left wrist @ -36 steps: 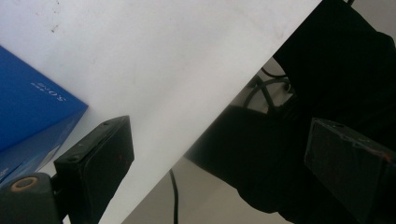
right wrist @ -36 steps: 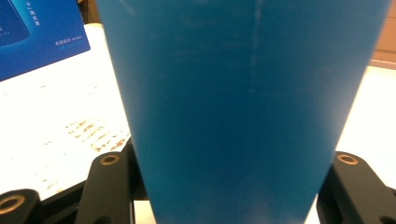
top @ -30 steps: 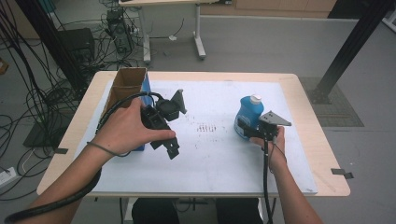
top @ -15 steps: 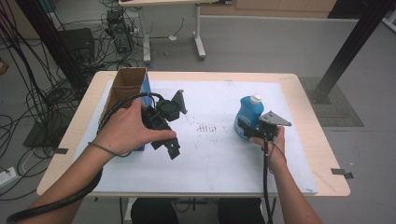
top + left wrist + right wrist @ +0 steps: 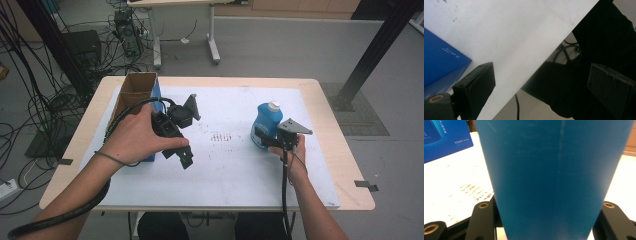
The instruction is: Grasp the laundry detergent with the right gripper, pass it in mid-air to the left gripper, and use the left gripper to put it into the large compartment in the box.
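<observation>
Up close, right gripper jaws clamp the blue bottle; left gripper jaws gape empty.

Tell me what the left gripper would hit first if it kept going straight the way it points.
Probably nothing on the table: the open left gripper aims past the white mat's near edge, toward the dark space below. The blue box lies off to one side. Depth is unclear.

blue box with faint white lettering too blurred to read, small white print on its side equally illegible
</observation>
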The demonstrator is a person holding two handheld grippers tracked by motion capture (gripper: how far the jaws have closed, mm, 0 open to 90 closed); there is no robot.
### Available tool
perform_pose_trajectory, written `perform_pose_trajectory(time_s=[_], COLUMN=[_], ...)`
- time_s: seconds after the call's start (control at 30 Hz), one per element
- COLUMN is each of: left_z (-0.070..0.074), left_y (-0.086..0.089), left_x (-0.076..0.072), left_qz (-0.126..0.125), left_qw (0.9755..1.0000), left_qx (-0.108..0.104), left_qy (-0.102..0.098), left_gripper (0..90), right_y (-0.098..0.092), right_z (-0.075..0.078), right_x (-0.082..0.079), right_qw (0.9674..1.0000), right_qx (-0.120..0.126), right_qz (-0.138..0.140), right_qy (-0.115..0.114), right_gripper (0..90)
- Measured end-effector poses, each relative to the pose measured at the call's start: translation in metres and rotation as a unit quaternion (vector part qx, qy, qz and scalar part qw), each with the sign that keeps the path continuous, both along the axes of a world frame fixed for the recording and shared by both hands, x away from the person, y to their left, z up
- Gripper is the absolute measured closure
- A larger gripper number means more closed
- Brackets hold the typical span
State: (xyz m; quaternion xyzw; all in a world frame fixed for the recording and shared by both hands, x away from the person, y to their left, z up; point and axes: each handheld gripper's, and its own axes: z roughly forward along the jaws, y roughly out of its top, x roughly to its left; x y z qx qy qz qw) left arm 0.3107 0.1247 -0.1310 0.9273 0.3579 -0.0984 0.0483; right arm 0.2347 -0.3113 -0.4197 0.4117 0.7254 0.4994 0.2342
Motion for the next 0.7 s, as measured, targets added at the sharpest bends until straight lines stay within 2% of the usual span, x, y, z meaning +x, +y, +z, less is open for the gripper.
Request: perform_pose_trajectory(time_s=[0.3,0.4,0.6,0.7], left_z=[0.008,0.01,0.014,0.016], left_y=[0.001,0.003,0.006,0.008], left_x=[0.004,0.004,0.005,0.005], left_qz=[-0.003,-0.003,-0.003,-0.004], left_qw=[1.0,0.9999,0.9999,0.9999], left_qx=[-0.004,-0.006,-0.005,-0.006], left_qy=[-0.007,-0.009,-0.013,-0.014], left_gripper=[8.1,8.1,8.1,8.1], right_y=[-0.004,-0.006,-0.01,-0.011], right_z=[0.003,0.005,0.013,0.02], right_x=[0.001,0.0,0.003,0.005], right_qw=[0.9999,0.9998,0.9992,0.9982], right_qx=[0.005,0.014,0.023,0.027], right_qz=[0.008,0.011,0.032,0.053], right_qy=[0.007,0.008,0.011,0.012], right_gripper=[43.5,43.5,43.5,43.5])
